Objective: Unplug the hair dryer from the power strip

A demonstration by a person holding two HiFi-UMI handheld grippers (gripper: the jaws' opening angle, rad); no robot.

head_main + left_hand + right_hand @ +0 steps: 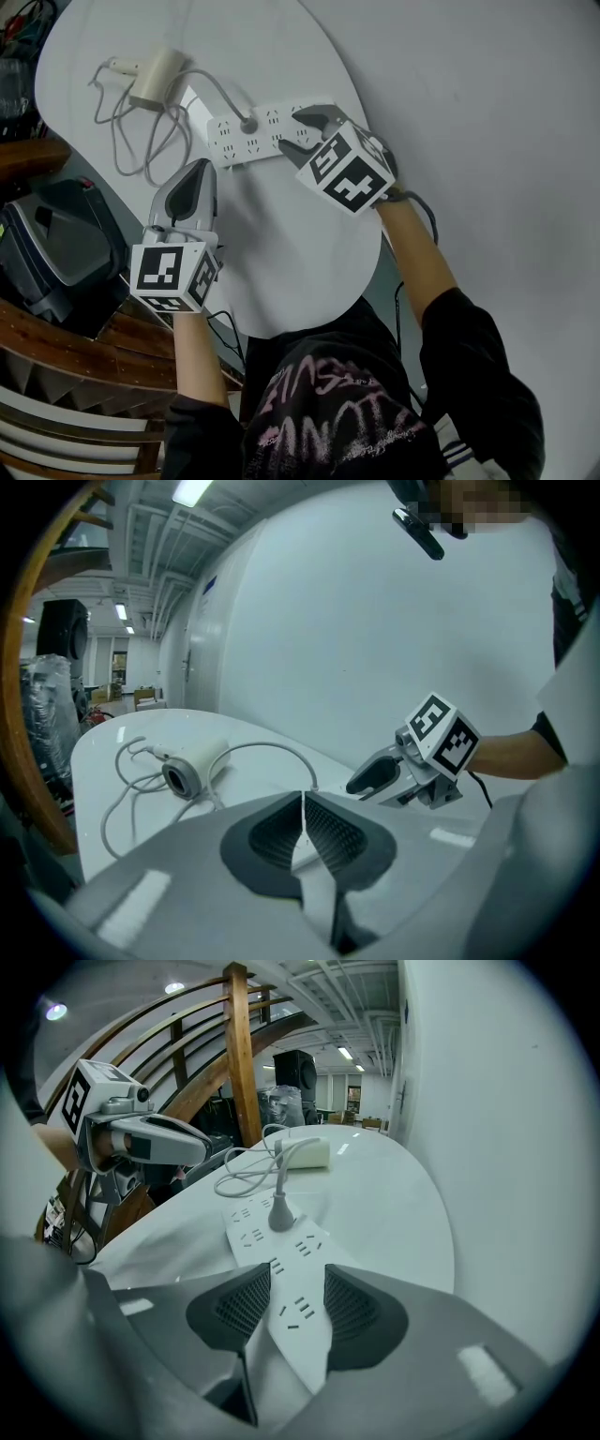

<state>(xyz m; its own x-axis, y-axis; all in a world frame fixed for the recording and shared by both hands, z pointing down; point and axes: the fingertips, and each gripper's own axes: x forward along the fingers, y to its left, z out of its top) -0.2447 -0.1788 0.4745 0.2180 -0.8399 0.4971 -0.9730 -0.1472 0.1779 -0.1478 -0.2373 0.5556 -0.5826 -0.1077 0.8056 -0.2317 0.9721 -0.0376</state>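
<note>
The left gripper [200, 169] and the right gripper [293, 129] are built alike: pale grey moulded shells taper to rounded jaws, and each jaw is lined with a black pad [272, 834] of fine ribbed texture. At the rear of each gripper sits a white cube [173, 275] printed with bold black square markers. A dark cable [427, 214] trails from the back of the right gripper. The person wears a black top [328, 412] with pinkish scrawled lettering across the chest; its long black sleeves [483, 375] leave the forearms bare.
</note>
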